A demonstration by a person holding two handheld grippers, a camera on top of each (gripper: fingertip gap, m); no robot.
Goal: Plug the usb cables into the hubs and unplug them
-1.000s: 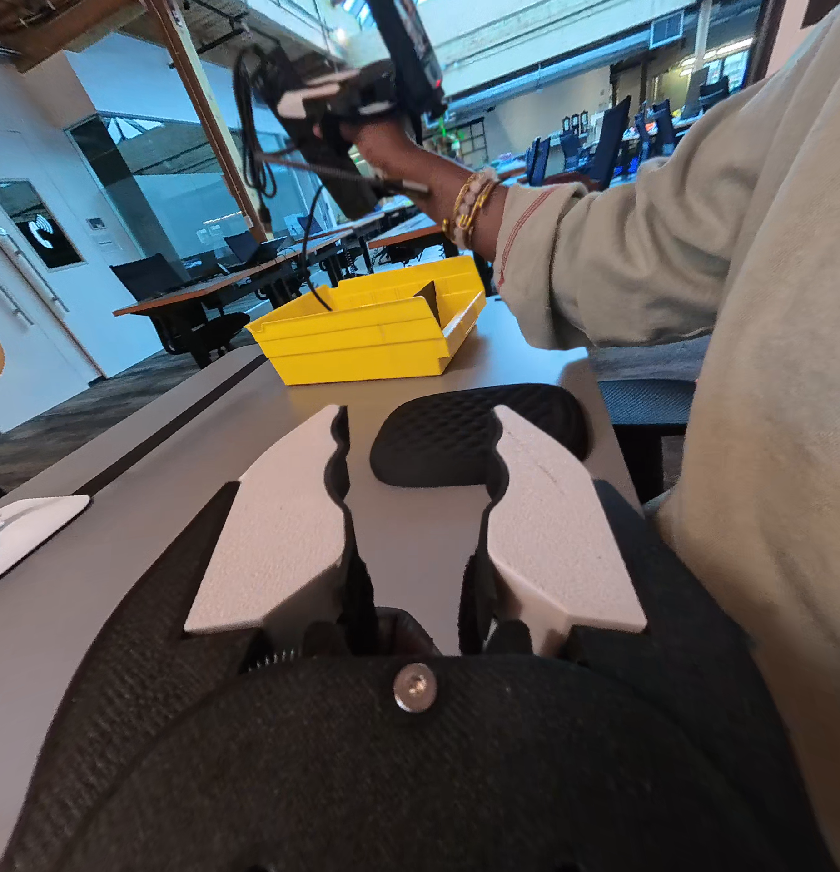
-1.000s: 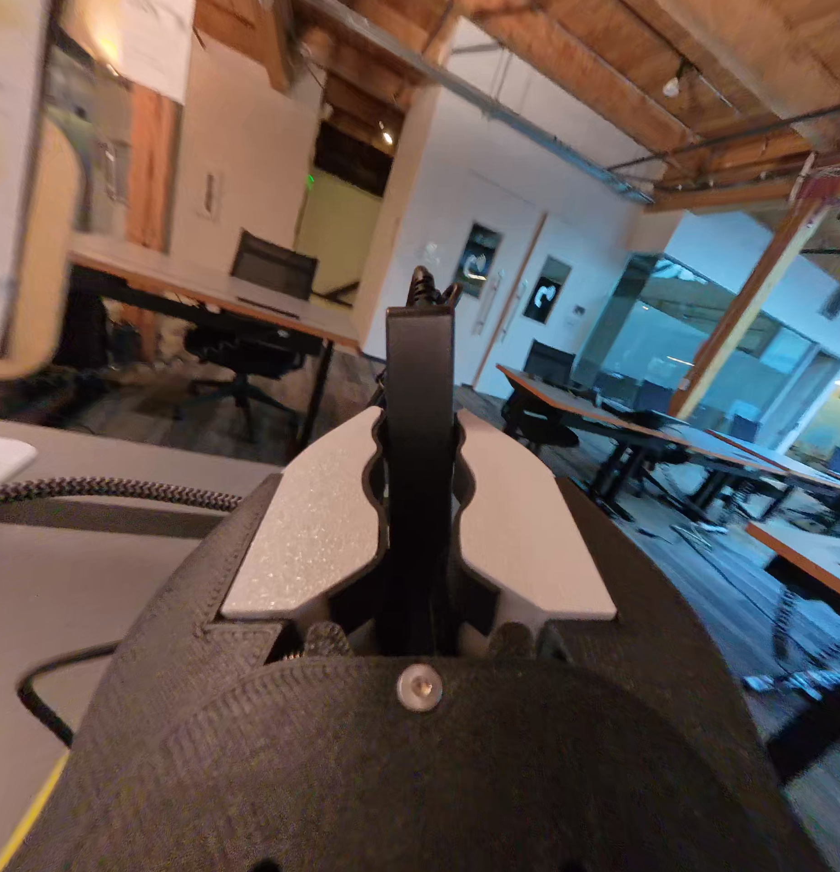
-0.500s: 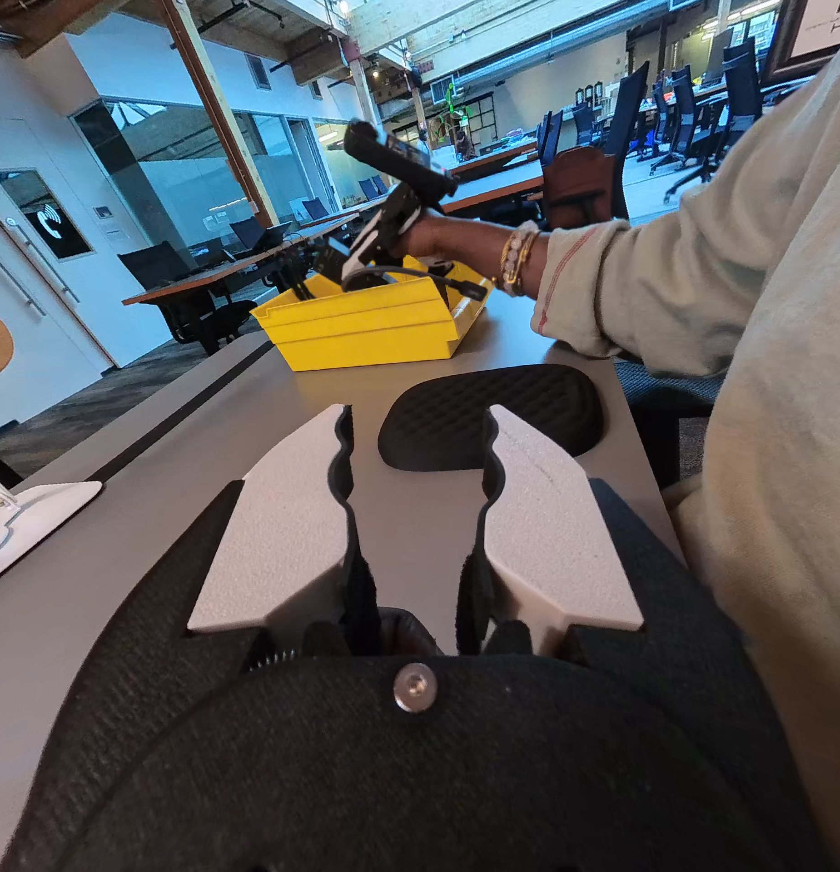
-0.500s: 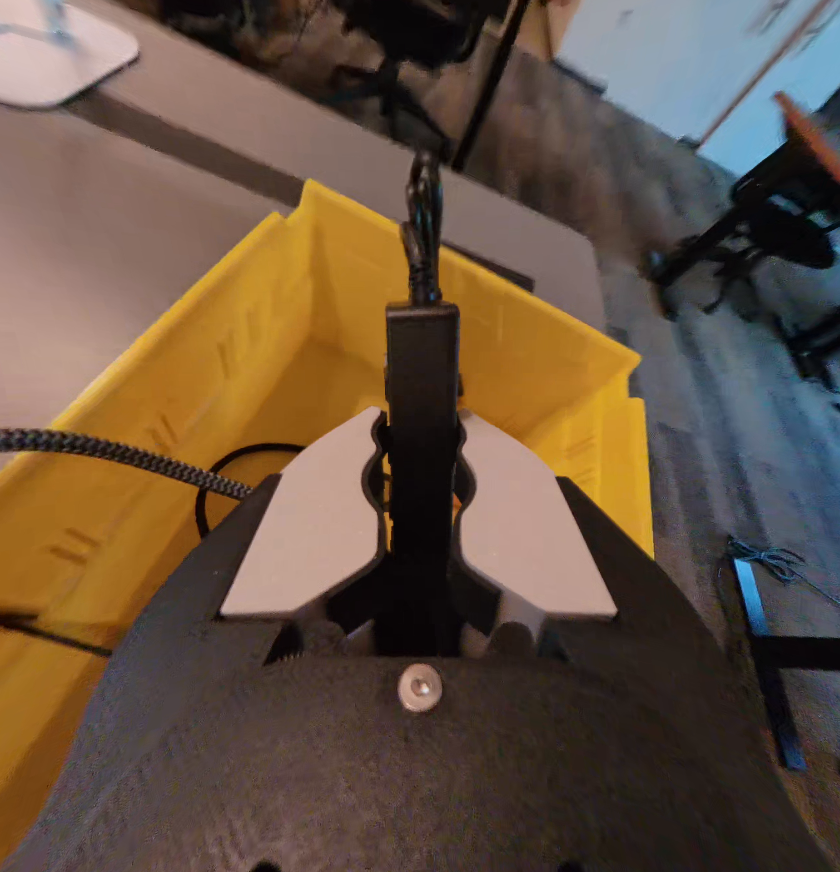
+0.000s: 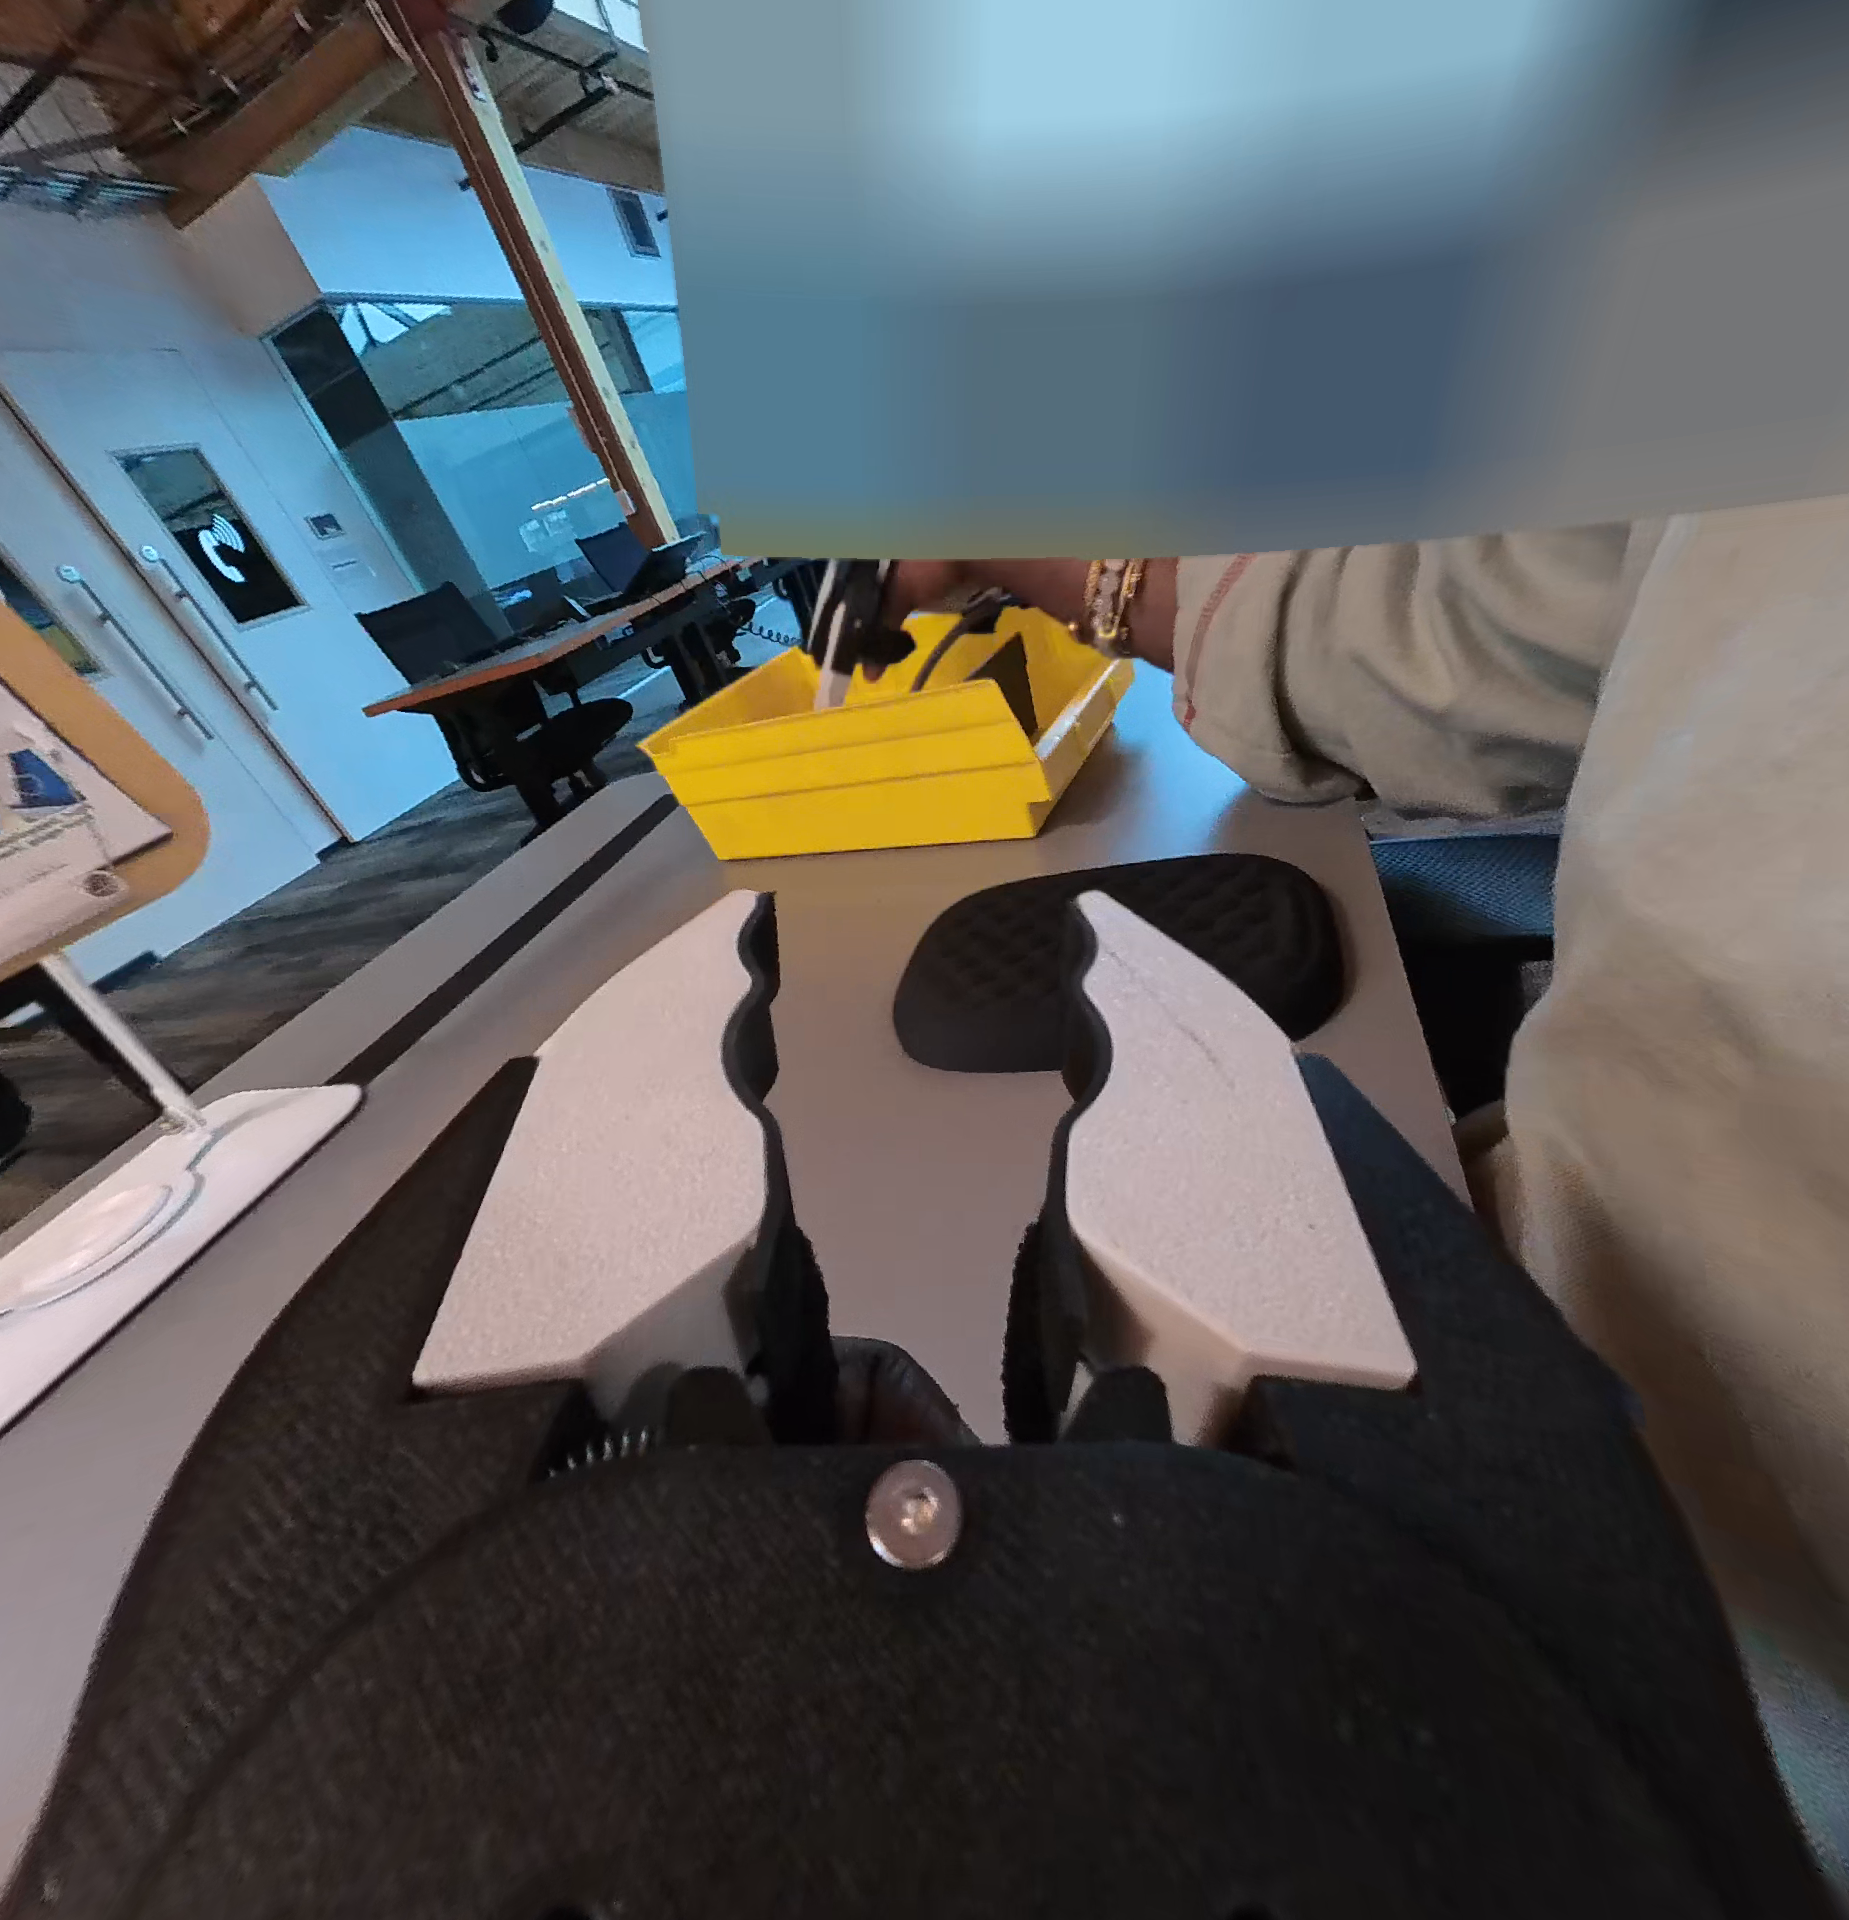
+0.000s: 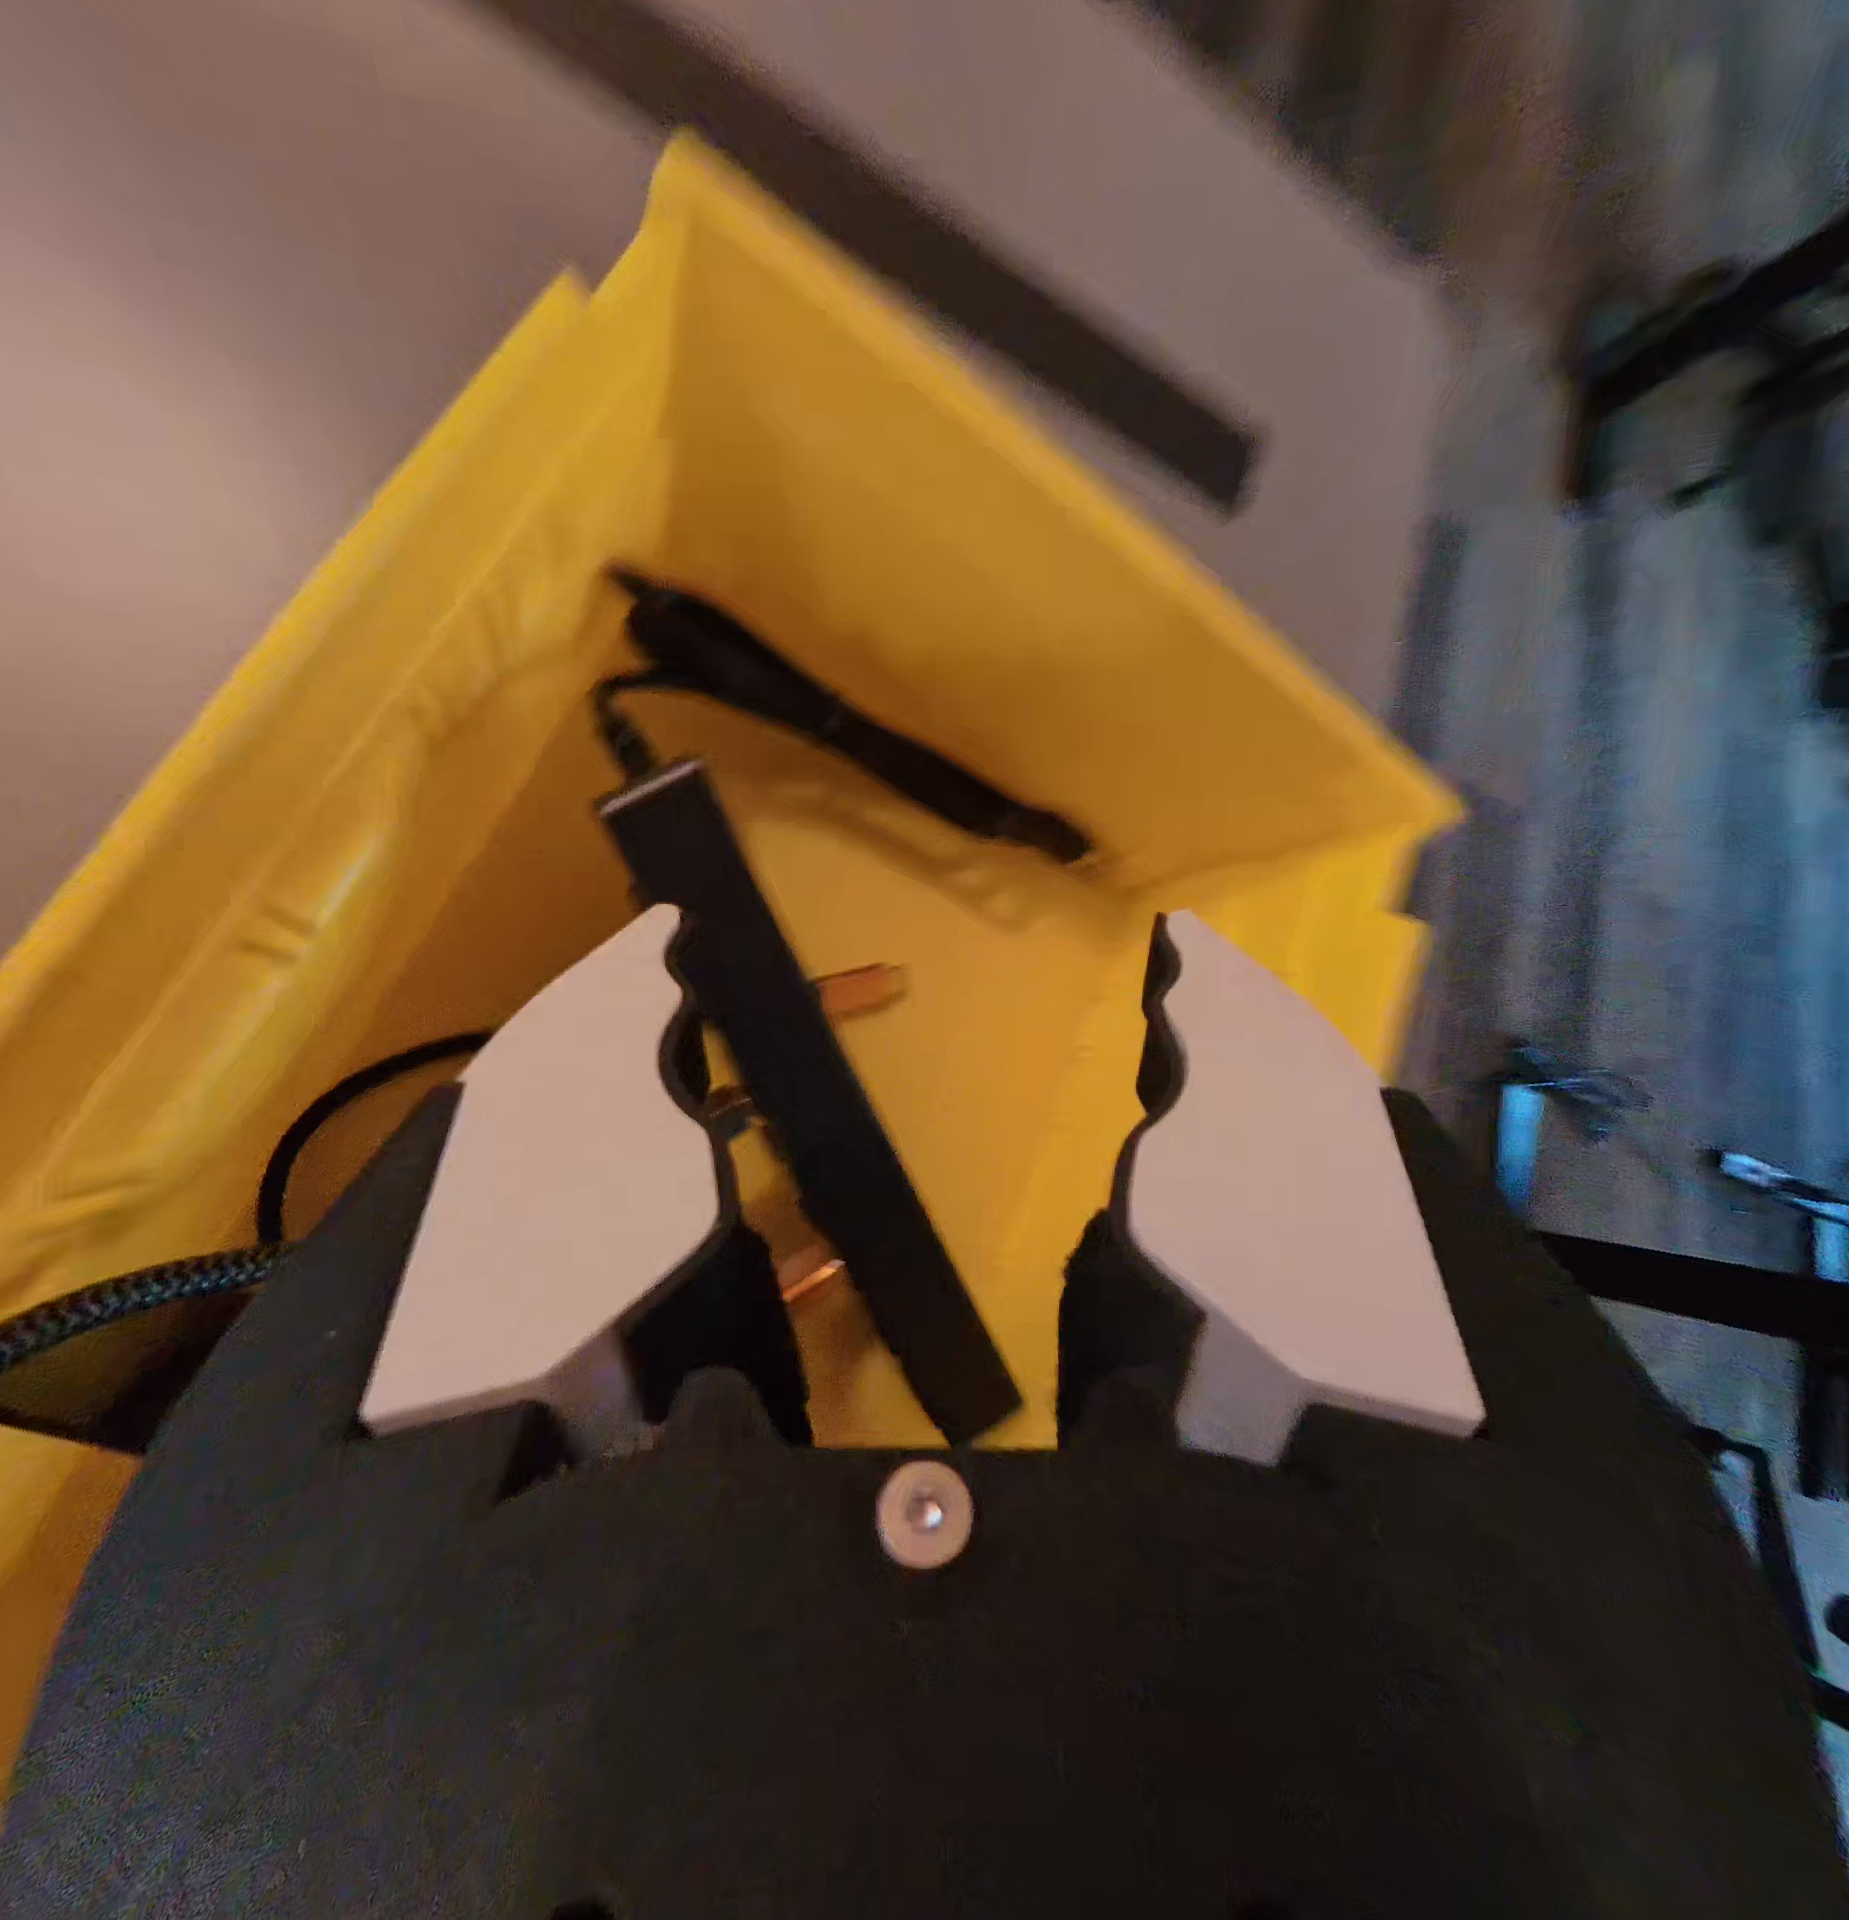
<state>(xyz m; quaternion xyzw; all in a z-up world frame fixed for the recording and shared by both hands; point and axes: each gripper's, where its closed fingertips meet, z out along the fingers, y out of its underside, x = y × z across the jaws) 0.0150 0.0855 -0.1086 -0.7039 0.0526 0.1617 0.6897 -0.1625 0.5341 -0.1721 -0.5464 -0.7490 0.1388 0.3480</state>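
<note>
- Now our right gripper [image 6: 915, 935] hangs over the open yellow plastic bin [image 6: 961, 582], its two pale fingers spread wide apart.
- Between those fingers the slim black bar-shaped USB hub [image 6: 795, 1049] tilts loose inside the bin, leaning against the left finger [image 6: 587, 1132] and clear of the other; we judge it released, dropped there for storage.
- Its thin black cord [image 6: 837, 727] lies bundled along the bin's far wall, with another loop of black cable [image 6: 338, 1101] against the near left wall.
- A braided black cable [image 6: 99, 1309] crosses the bin's near left rim; where it ends we cannot tell.
- Small copper-coloured glints [image 6: 868, 982] show on the bin floor beside the hub; the blur hides what they are.
- Our left gripper [image 5: 920, 940] rests low over the grey desk [image 5: 899, 1164], well short of the bin, fingers parted around nothing; we read it as idle, parked out of the way.
- A black textured oval pad [image 5: 1190, 935] lies on the desk between that gripper and the bin.
- From the left view, our right hand [image 5: 930, 587] reaches into the bin from its far side, the cream sleeve [image 5: 1367, 675] resting beside the bin.
- With the hub in the bin and nothing gripped, we judge this round near its end.
</note>
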